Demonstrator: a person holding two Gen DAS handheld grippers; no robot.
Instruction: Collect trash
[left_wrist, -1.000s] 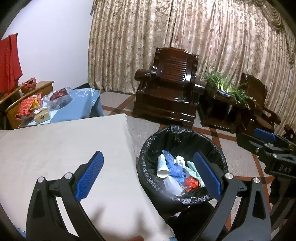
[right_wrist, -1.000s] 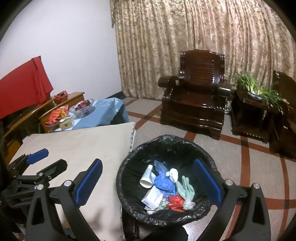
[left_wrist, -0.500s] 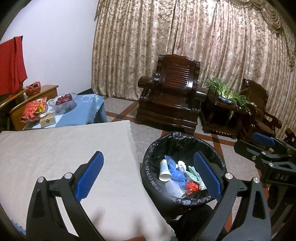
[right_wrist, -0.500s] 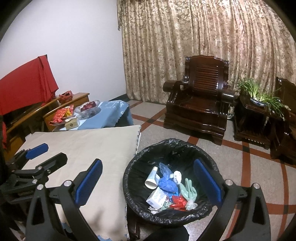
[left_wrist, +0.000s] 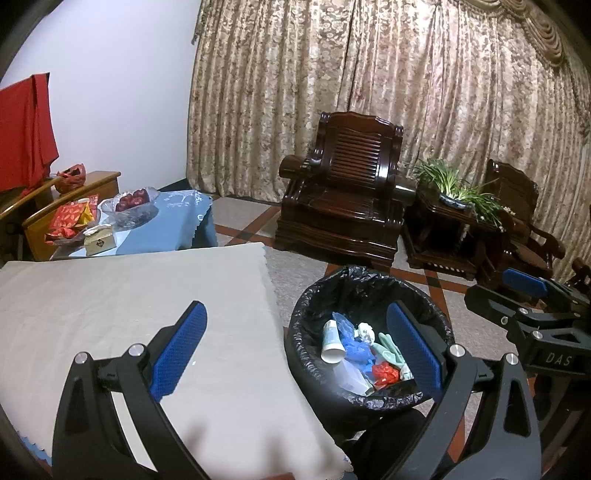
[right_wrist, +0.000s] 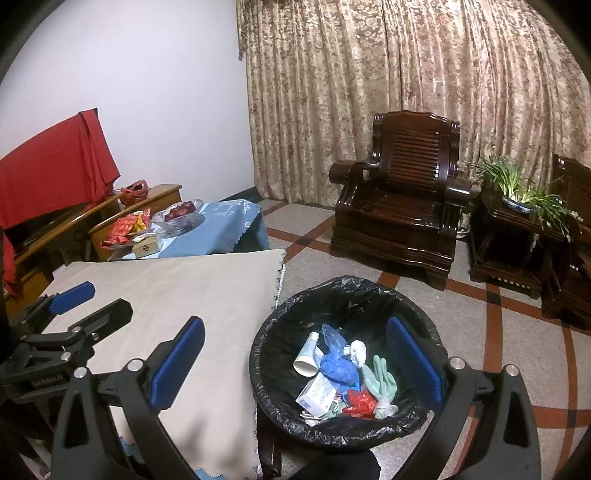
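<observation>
Both grippers are held wide apart and empty. Left gripper (left_wrist: 295, 347) is seen above the worktop (left_wrist: 110, 295) edge; the bin (left_wrist: 369, 397) lies ahead and right of it. Right gripper (right_wrist: 295, 350) is seen over the bin's near rim. Inside the black-lined bin, between the right gripper's 2 fingers, are recorded: paper cup (right_wrist: 306, 356), blue bag (right_wrist: 338, 367), white box (right_wrist: 316, 397), green glove (right_wrist: 378, 376), red wrapper (right_wrist: 358, 402).
</observation>
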